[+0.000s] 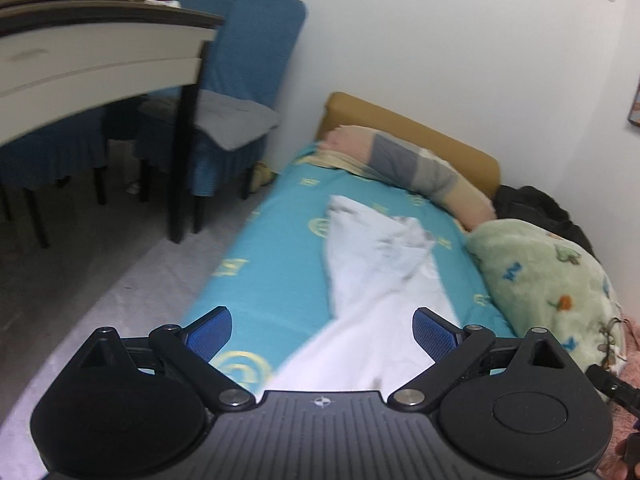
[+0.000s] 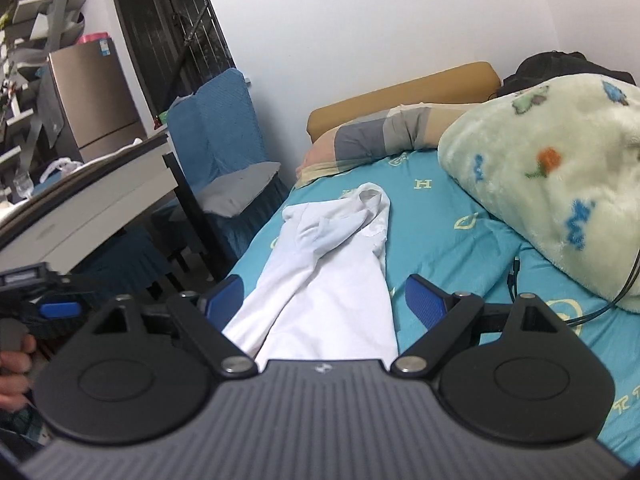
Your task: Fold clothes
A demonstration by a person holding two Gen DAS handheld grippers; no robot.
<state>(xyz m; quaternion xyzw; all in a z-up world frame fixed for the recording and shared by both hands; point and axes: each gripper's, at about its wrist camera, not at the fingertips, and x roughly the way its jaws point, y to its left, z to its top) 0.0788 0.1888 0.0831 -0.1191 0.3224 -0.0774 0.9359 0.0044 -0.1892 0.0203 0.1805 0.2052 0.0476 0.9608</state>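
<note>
Turquoise bed (image 2: 460,240) holds one white garment (image 2: 328,280), one blanket (image 2: 552,176).

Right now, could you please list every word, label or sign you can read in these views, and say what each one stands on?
"H": yellow letter printed on the turquoise bedsheet, at.
Other yellow emblems on the bedsheet: shapes only, too blurred to read.
Sticker on the fridge, at: too small to read.
Small round mark on each tool's body: a logo, no letters legible.
White garment: no print visible.
</note>
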